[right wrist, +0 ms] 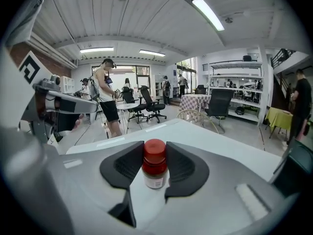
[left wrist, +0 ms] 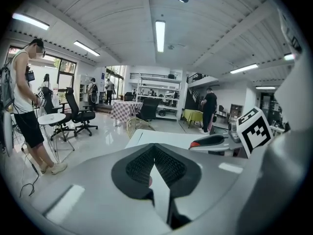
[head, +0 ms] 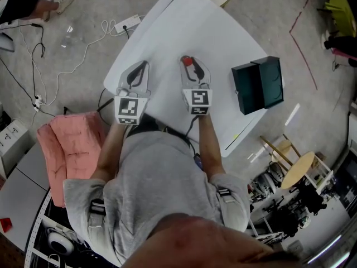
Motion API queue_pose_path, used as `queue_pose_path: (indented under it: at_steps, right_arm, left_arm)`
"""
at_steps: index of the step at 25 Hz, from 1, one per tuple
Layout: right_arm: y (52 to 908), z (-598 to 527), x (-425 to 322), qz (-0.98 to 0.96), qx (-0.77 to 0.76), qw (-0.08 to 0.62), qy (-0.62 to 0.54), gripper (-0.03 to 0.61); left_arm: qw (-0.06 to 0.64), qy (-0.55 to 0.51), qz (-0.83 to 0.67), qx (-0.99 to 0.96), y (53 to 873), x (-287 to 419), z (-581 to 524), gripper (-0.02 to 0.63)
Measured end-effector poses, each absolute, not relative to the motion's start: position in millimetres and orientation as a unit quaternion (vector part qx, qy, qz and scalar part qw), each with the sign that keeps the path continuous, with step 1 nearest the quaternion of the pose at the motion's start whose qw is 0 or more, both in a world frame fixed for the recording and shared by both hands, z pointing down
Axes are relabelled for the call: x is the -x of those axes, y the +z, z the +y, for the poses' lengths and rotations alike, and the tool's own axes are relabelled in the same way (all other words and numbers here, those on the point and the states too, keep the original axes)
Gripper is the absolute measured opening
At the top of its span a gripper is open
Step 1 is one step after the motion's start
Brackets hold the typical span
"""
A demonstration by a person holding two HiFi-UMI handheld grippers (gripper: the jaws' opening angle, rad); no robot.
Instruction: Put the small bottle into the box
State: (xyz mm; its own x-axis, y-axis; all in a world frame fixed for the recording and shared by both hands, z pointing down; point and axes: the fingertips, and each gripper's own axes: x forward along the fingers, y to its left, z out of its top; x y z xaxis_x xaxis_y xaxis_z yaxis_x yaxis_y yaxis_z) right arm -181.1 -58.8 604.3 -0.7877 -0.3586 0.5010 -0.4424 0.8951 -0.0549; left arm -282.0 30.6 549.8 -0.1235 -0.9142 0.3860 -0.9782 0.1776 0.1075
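Note:
The small bottle (right wrist: 154,170), brown with a red cap, stands upright on the white table (head: 189,27). My right gripper (right wrist: 154,161) is around it, and its black pads (right wrist: 128,165) touch the bottle on both sides. From the head view the bottle (head: 188,61) shows as a red spot at the tip of the right gripper (head: 190,66). The dark green box (head: 258,84) lies open near the table's right edge, apart from both grippers. My left gripper (head: 142,66) rests on the table to the left; its jaws (left wrist: 154,151) meet at the tips with nothing between them.
A pink cushioned seat (head: 67,149) stands left of the person. A power strip (head: 127,22) and cables lie on the floor beyond the table's left edge. A round wooden stool (head: 298,169) stands at the lower right. People and office chairs (right wrist: 151,106) fill the room behind.

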Motion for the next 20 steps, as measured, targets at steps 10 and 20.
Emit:
queue_pose_path:
  at_steps: [10,20]
  right_arm:
    - [551,-60,142,-0.937,-0.266,0.216,0.066,0.141]
    - [507,-58,67,-0.916,-0.35,0.186,0.068,0.141]
  left_arm:
    - [0.141,0.076,-0.71,-0.686,515,249,15,0.011]
    - [0.111,0.069,-0.645,-0.753,489,179,-12,0.011]
